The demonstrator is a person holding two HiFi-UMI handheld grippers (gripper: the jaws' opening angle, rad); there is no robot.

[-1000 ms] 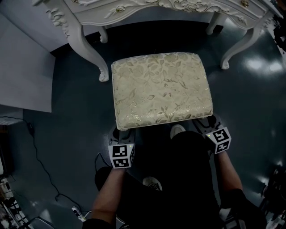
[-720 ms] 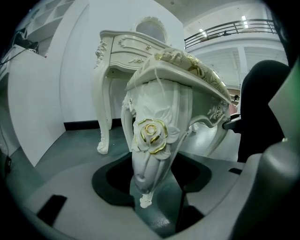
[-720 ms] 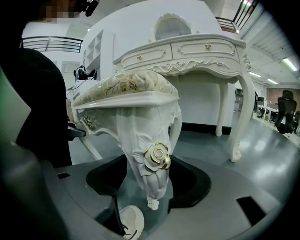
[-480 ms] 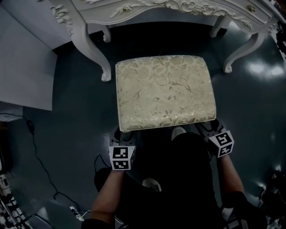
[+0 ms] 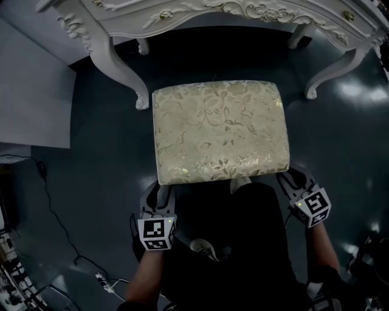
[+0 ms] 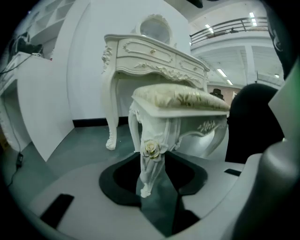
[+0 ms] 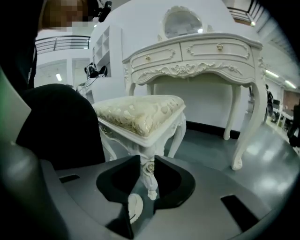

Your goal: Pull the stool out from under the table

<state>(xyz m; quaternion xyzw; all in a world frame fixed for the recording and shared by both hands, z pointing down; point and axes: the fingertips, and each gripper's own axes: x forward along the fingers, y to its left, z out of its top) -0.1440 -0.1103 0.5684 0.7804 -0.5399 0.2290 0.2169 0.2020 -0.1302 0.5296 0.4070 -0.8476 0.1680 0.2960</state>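
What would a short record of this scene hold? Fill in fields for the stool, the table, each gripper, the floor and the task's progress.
Stool: cream floral cushion, white carved legs, standing in front of the table
Table: white, ornate, curved legs
Left gripper: by the stool's near left corner; jaws have just been closing, apart; stool leg shows in the gap, not pressed
Right gripper: by the near right corner; jaws have just been closing, apart; stool leg in the gap, not pressed
Floor: dark, glossy
Progress: stool looks clear of the table

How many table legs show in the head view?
4: near-left leg, far-left leg behind it, far-right leg, near-right leg. None looks hidden.
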